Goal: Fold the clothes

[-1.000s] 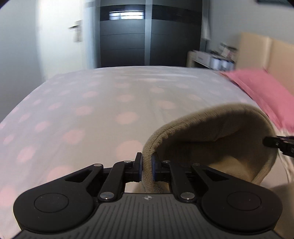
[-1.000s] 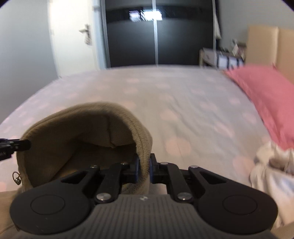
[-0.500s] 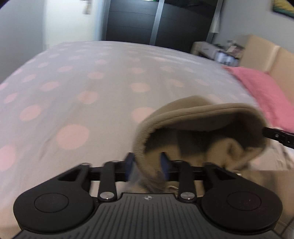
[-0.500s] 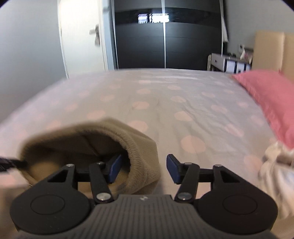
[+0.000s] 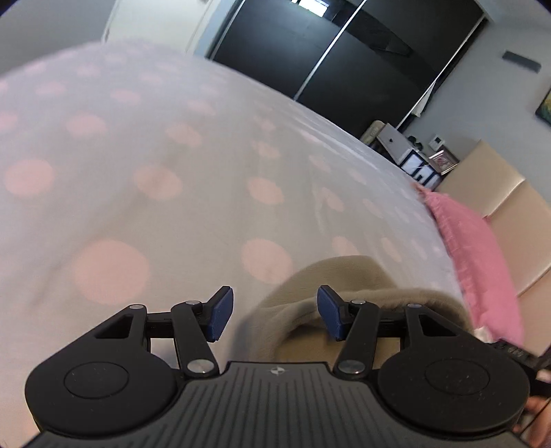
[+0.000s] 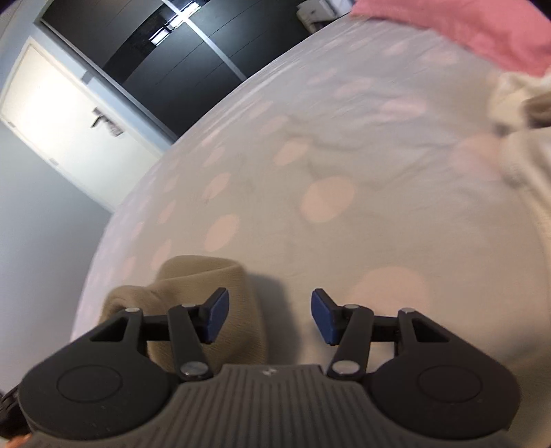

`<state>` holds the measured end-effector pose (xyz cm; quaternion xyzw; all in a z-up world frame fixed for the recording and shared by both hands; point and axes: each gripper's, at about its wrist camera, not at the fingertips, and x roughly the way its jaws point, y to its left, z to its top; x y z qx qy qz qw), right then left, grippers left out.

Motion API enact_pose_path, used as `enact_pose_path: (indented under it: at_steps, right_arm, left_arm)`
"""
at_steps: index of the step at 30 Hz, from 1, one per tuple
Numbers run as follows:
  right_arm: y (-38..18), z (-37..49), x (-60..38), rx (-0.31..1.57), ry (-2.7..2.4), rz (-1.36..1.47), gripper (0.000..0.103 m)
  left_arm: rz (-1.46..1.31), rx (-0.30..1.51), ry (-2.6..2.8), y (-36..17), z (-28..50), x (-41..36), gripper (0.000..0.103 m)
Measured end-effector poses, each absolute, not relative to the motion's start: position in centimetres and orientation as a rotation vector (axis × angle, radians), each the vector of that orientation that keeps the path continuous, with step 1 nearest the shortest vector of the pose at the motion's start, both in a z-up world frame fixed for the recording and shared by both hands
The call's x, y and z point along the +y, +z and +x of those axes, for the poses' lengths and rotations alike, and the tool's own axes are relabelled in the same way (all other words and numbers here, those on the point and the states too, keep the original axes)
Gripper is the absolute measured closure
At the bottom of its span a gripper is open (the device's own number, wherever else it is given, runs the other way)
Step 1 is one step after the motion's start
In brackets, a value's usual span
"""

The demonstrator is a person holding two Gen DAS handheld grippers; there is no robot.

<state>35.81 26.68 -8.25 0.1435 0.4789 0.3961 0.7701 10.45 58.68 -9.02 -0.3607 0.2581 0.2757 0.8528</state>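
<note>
A tan knitted garment [image 5: 344, 275] lies folded on the white bed sheet with pink dots [image 5: 137, 172]. My left gripper [image 5: 275, 315] hovers just above the garment's left edge. Its jaws are opening, and the fold's edge lies below the gap with neither pad touching it. In the right wrist view the same garment [image 6: 206, 275] sits behind the left finger. My right gripper [image 6: 270, 318] has its jaws opening too, with the garment's right edge and bare sheet under the gap. Neither gripper holds anything.
A pink pillow [image 5: 482, 262] lies against a beige headboard [image 5: 509, 206] on the right. A crumpled pile of white clothes [image 6: 523, 138] sits on the bed near the pillow [image 6: 465, 27]. A dark wardrobe [image 5: 344, 51], a white door [image 6: 62, 113] and a bedside shelf [image 5: 406, 151] stand beyond the bed.
Both grippers were shut on the raised rim of the tan garment and have opened. The garment has dropped flat onto the bed. Both views have tilted as the hands rolled and sank.
</note>
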Motion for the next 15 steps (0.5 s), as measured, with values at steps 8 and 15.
enact_pose_path:
  at_steps: [8, 15]
  right_arm:
    - [-11.1, 33.2, 31.6, 1.129, 0.967, 0.023, 0.038]
    - [-11.6, 34.1, 30.9, 1.141, 0.959, -0.031, 0.040]
  left_arm:
    - [-0.729, 0.733, 0.554, -13.0, 13.2, 58.6, 0.050]
    - [-0.715, 0.743, 0.552, -14.0, 11.8, 58.7, 0.051]
